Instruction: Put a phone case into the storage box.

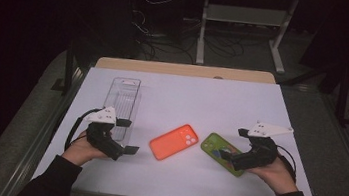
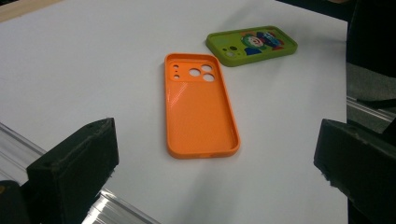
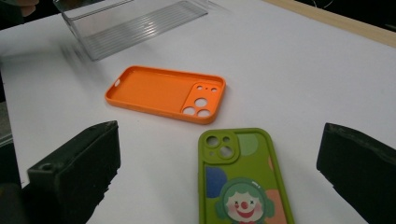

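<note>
Main worry here: both phone cases lie flat on the white counter [image 1: 172, 183], so there's hardly any edge to bite. If a gripper comes in too shallow, the fingers will probably just shove a case along the smooth top instead of lifting it. The green case [image 1: 221, 153] sits close to the near right, so a push could slide it toward that edge.

The right gripper [image 1: 228, 157] hovers right over the green case's near end with its fingers spread wide and holding nothing; in the right gripper view the green case [image 3: 240, 179] lies between and just ahead of them, clown picture facing up. The left gripper [image 1: 127, 137] is also spread and empty, beside the near end of the clear plastic bin [image 1: 124, 103] on the left. From its view the orange case [image 2: 198, 105] lies open side up ahead, roughly centred between the fingers but well apart from them. The orange case [image 1: 173, 142] sits mid-counter, just left of the green one, not touching.
</note>
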`<state>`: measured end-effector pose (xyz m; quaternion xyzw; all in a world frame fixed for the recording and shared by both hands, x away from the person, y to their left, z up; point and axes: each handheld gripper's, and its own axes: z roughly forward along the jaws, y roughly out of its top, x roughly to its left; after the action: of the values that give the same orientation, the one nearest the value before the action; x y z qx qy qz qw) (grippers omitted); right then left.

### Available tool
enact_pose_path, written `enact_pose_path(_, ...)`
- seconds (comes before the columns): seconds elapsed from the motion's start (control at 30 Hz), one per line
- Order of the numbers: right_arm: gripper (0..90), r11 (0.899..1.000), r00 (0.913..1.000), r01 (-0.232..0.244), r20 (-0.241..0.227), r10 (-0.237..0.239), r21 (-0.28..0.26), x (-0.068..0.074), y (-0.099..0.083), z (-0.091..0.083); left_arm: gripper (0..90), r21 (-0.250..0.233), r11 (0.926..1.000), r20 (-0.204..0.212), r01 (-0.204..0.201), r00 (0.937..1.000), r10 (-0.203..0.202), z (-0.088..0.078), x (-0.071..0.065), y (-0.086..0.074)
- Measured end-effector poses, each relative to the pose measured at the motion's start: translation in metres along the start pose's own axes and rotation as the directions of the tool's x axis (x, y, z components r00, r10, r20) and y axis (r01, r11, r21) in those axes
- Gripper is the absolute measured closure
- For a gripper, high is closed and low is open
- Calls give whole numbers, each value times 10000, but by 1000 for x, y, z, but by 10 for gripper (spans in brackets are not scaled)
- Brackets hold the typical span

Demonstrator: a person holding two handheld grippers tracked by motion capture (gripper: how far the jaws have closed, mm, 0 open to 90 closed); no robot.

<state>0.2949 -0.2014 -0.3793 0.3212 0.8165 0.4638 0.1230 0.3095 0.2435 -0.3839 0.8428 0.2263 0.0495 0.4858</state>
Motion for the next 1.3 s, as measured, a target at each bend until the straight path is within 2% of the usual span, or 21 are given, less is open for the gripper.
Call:
enact_pose_path(0.23, 0, 9999, 9999, 57, 86, -58, 154, -6, 9, 2, 0, 109, 9999, -23, -30, 10000, 30, 0, 0, -1)
enact_pose_path(0.43, 0, 9995, 9999, 98, 99, -101, 309, -13, 17, 2, 0, 59, 9999, -22, 130, 9999, -129, 1, -1, -2)
enact_pose_path(0.8, 0, 9997, 9996, 126, 259, -131, 201, -25, 29, 5, 0, 148, 9999, -18, 53, 10000, -52, 2, -1, -2)
enact_pose_path(1.03, 0, 9999, 9994, 84, 330, -88, 118, -32, 33, 7, 0, 121, 9999, -4, 68, 10000, -68, 4, -1, -2)
enact_pose_path(1.17, 0, 9997, 9993, 91, 348, -99, 228, -34, 34, 10, 0, 125, 9998, -24, 150, 9999, -150, 3, -1, -2)
enact_pose_path(1.3, 0, 9989, 9992, 162, 356, -178, 438, -34, 33, 13, 0, 131, 9999, -39, 28, 10000, -28, 3, 0, -2)
